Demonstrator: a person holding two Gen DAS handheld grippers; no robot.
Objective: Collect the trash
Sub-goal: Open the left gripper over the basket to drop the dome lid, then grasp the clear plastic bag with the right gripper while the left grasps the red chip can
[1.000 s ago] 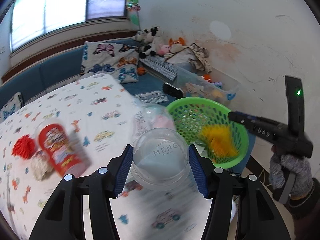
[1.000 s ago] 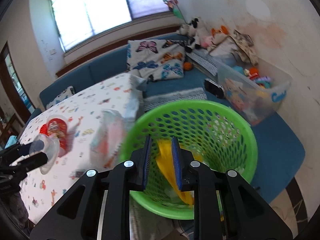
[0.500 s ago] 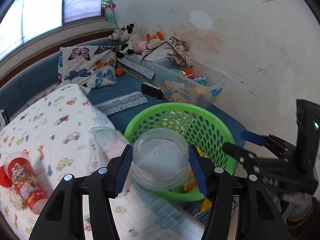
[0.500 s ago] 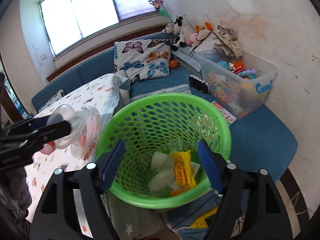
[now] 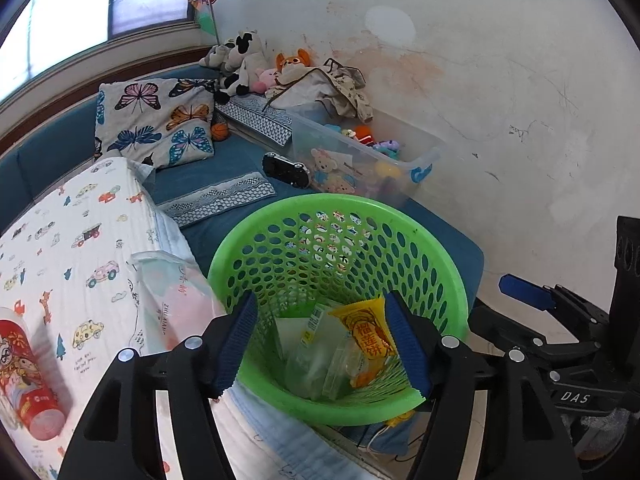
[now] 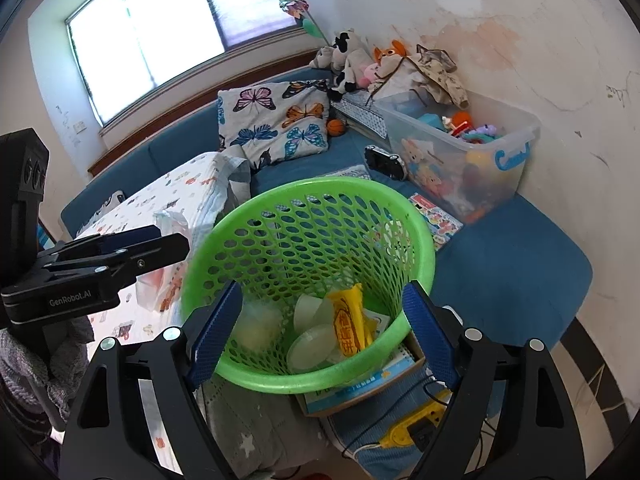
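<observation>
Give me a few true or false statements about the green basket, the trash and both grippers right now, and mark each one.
1. The yellow wrapper lies inside the green basket. True.
2. The left gripper holds a clear cup. False: nothing is between its fingers, and its jaws are opening.
3. The red can is in the basket. False: it lies on the car-print blanket.
4. The right gripper is empty. True: its jaws are opening with nothing between them.
5. The clear toy bin sits on the blue cushion against the wall. True.
6. The basket is empty. False: it holds clear cups and the wrapper.
</observation>
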